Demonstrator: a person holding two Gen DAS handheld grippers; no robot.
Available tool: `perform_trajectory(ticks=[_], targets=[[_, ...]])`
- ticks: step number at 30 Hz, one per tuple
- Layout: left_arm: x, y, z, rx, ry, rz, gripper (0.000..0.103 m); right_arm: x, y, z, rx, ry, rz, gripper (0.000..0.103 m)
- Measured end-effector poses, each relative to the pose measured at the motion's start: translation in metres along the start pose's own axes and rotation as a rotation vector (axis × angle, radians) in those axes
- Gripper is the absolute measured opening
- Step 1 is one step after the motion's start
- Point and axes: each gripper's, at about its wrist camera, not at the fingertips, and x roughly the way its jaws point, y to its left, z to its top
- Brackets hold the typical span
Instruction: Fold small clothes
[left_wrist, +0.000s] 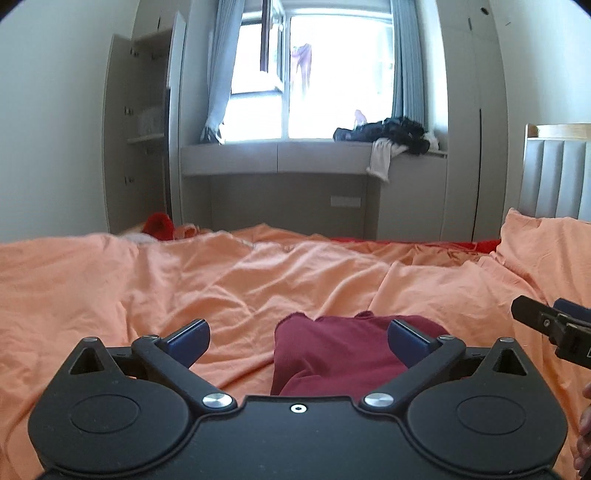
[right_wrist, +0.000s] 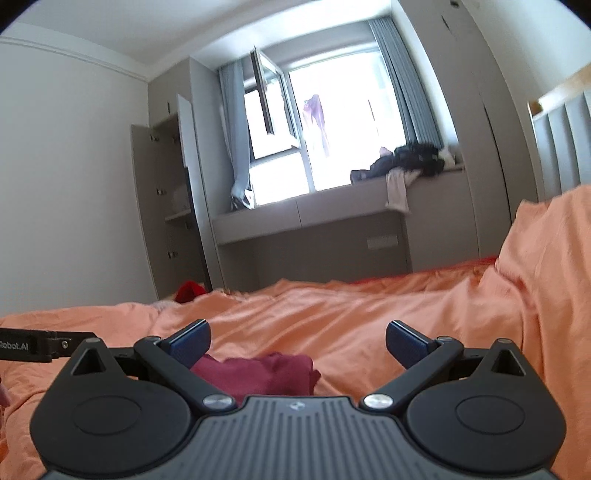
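Note:
A small dark red garment (left_wrist: 332, 350) lies bunched on the orange bedcover (left_wrist: 184, 280), just ahead of my left gripper (left_wrist: 297, 341). The left gripper is open and empty, with its right finger over the garment's right side. In the right wrist view the same garment (right_wrist: 258, 374) lies low and left of centre, near the left finger of my right gripper (right_wrist: 297, 341), which is open and empty. The right gripper also shows at the right edge of the left wrist view (left_wrist: 554, 325).
The orange cover is wrinkled and rises into a pillow (left_wrist: 546, 251) at the right. A red item (left_wrist: 159, 227) lies at the bed's far left edge. A window bench (left_wrist: 295, 155) holds a pile of dark clothes (left_wrist: 388, 134). An open wardrobe (left_wrist: 140, 129) stands at the left.

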Motion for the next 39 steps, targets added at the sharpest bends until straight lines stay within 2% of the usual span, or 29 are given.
perform_trajectory(ticks=[6,13,23,27,30,32,34,39], targets=[[-0.048,-0.002,-0.011,0.031,-0.082,0.038,0.102,-0.040,0.009,0.003,0.000,-0.081,0.000,0.103],[-0.093,0.001,-0.031,0.043,-0.119,0.037,0.102,-0.088,0.028,-0.007,-0.046,-0.142,0.016,0.103],[-0.129,0.011,-0.069,0.042,-0.167,0.013,0.102,-0.146,0.047,-0.039,-0.093,-0.209,-0.061,0.103],[-0.131,0.016,-0.094,0.036,-0.173,0.001,0.103,-0.159,0.051,-0.059,-0.096,-0.193,-0.076,0.103],[-0.121,0.022,-0.112,0.033,-0.140,-0.030,0.103,-0.162,0.055,-0.067,-0.099,-0.153,-0.079,0.103],[-0.110,0.025,-0.124,0.005,-0.098,-0.022,0.103,-0.163,0.057,-0.076,-0.099,-0.145,-0.079,0.103],[-0.102,0.030,-0.134,-0.020,-0.065,-0.034,0.103,-0.160,0.056,-0.081,-0.100,-0.099,-0.090,0.103],[-0.092,0.037,-0.151,-0.035,-0.053,-0.029,0.103,-0.147,0.050,-0.093,-0.093,-0.034,-0.118,0.103]])
